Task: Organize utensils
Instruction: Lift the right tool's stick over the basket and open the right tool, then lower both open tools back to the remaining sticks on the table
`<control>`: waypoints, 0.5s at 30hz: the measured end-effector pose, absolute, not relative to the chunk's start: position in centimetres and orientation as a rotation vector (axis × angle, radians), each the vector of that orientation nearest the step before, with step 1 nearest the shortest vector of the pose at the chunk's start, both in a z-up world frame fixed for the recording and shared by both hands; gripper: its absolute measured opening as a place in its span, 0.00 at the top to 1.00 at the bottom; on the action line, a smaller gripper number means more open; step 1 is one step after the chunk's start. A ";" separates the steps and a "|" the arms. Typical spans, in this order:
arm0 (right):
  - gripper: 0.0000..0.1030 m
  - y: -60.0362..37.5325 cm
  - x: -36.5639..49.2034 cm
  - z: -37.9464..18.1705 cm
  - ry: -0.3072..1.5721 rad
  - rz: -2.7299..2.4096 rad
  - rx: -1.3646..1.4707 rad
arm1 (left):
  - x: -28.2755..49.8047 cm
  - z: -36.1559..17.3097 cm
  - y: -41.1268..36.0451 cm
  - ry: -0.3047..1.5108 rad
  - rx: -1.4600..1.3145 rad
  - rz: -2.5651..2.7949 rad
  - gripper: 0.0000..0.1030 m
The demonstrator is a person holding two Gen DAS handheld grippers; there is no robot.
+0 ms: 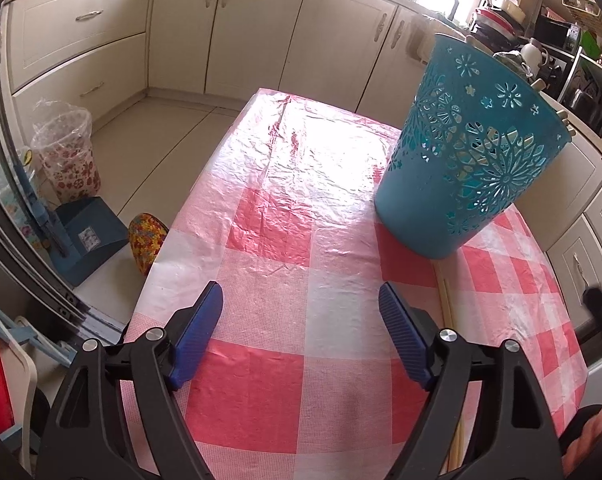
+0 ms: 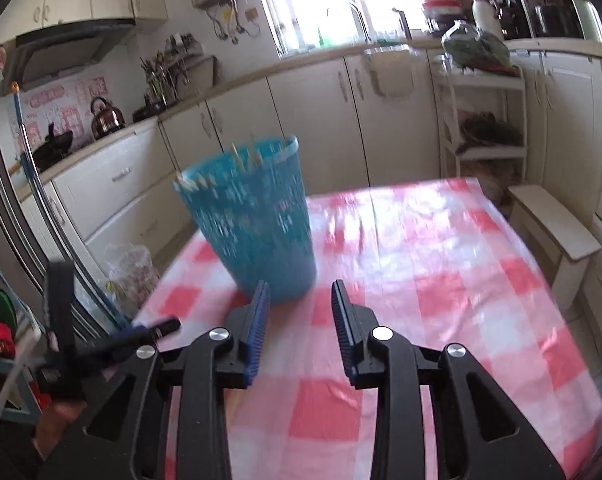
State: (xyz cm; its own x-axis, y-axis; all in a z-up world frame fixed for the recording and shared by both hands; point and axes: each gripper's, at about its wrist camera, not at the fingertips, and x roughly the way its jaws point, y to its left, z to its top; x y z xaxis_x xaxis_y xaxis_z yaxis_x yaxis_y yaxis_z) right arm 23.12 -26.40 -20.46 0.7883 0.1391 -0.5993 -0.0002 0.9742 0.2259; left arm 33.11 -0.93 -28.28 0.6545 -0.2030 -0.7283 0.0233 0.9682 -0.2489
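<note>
A teal perforated basket (image 1: pixel 467 148) stands on the pink checked tablecloth (image 1: pixel 285 208), at the right in the left wrist view. Wooden utensil tips (image 1: pixel 563 116) poke over its rim. A pair of wooden chopsticks (image 1: pixel 447 300) lies on the cloth just below the basket, beside my right-hand finger. My left gripper (image 1: pixel 301 300) is open and empty above the cloth, left of the basket. In the right wrist view the basket (image 2: pixel 253 224) is blurred, with sticks (image 2: pixel 243 158) standing in it. My right gripper (image 2: pixel 301 300) is open and empty just in front of the basket.
Cream kitchen cabinets (image 1: pixel 261 28) surround the table. A lined bin (image 1: pixel 67 152) and a blue dustpan (image 1: pixel 85 236) stand on the floor at the left. A white shelf rack (image 2: pixel 485 112) and a stool (image 2: pixel 549 224) are at the table's right side.
</note>
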 end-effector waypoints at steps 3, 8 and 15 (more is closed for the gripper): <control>0.70 -25.4 23.3 -23.5 0.783 0.091 0.220 | 33.0 -28.2 -1.3 0.846 -0.201 -0.127 0.25; 0.74 -22.4 25.1 -24.4 0.861 0.158 0.151 | 32.9 -28.1 -1.7 0.840 -0.179 -0.119 0.25; 0.85 -19.6 26.9 -26.2 0.940 0.153 0.099 | 32.9 -28.2 -1.5 0.844 -0.192 -0.126 0.24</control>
